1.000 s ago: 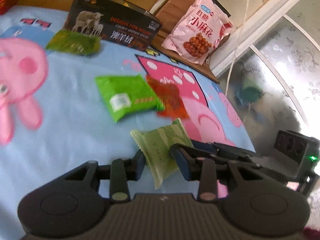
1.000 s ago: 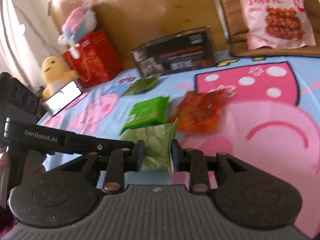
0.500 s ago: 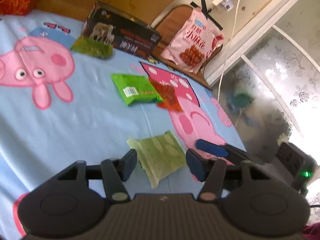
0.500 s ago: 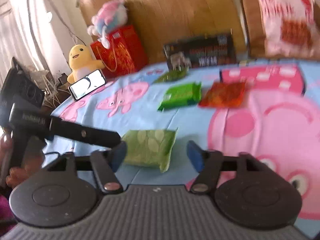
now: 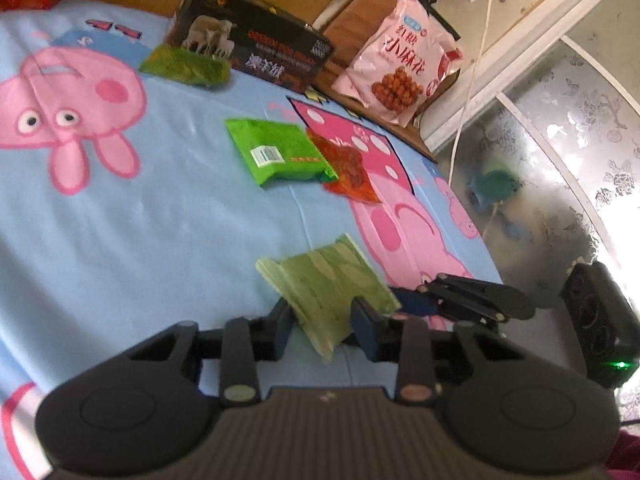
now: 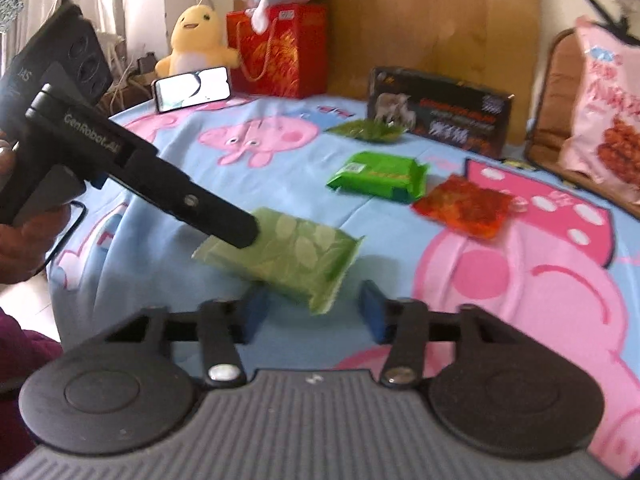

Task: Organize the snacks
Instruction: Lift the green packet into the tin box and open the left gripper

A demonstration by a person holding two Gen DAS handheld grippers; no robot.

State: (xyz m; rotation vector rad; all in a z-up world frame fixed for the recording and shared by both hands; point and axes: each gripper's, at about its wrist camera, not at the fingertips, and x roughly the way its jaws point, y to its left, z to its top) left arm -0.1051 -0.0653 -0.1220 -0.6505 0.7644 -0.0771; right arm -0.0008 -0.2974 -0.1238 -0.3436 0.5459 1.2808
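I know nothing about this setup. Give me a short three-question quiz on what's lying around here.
1. True or false: the pink snack bag lies flat on the blue sheet.
2. What lies right in front of the black box? A dark green packet; B red gift bag; C orange packet.
3. What colour is the plush toy beside the phone?
Key: 1 false, it leans on a brown seat; 2 A; 3 yellow.

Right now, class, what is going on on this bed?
A person is sorting snack packets on a cartoon-pig sheet with two handheld grippers. The left gripper is closing on the pale green leaf-print packet. The right gripper, also closing, has that packet's corner between its pads, not yet pressed. A bright green packet and an orange-red packet lie beyond.
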